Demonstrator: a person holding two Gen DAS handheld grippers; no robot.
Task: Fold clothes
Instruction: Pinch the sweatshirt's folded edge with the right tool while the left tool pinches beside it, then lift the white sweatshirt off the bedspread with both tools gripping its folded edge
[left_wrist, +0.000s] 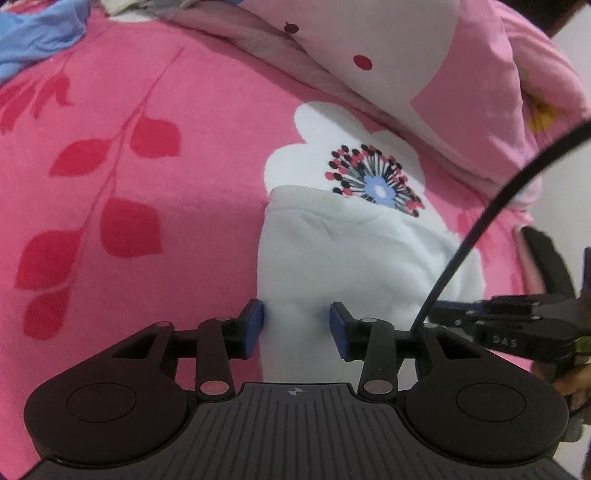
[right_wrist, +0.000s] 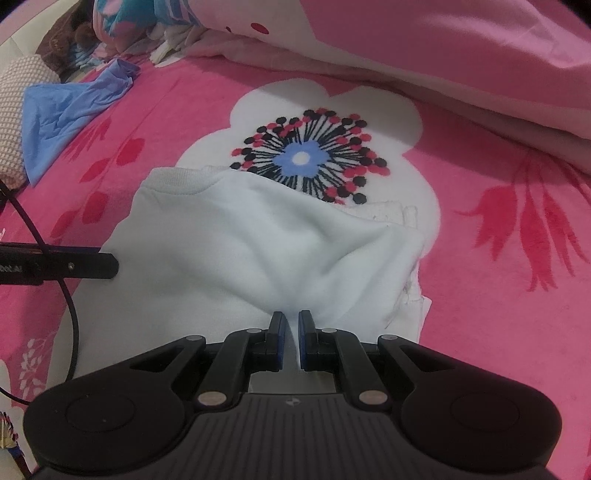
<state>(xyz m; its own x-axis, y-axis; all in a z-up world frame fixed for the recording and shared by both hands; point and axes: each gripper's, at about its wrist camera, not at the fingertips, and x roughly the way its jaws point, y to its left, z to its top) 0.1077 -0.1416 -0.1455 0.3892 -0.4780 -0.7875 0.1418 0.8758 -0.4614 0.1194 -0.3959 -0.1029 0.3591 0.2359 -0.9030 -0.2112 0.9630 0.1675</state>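
1. White garment (right_wrist: 258, 236) lies on pink floral bedsheet (right_wrist: 498, 295), its far edge overlapping the sheet's big printed flower (right_wrist: 306, 158); ribbed hem at far left.
2. Right gripper (right_wrist: 291, 339): jaws nearly closed, pinching a fold at garment's near edge.
3. Left gripper (left_wrist: 297, 328): jaws apart w/ white cloth between them; grip — can't tell.
4. Blue cloth (right_wrist: 70, 107) far left, well apart from garment. Pink duvet (right_wrist: 443, 55) bunched at far side.
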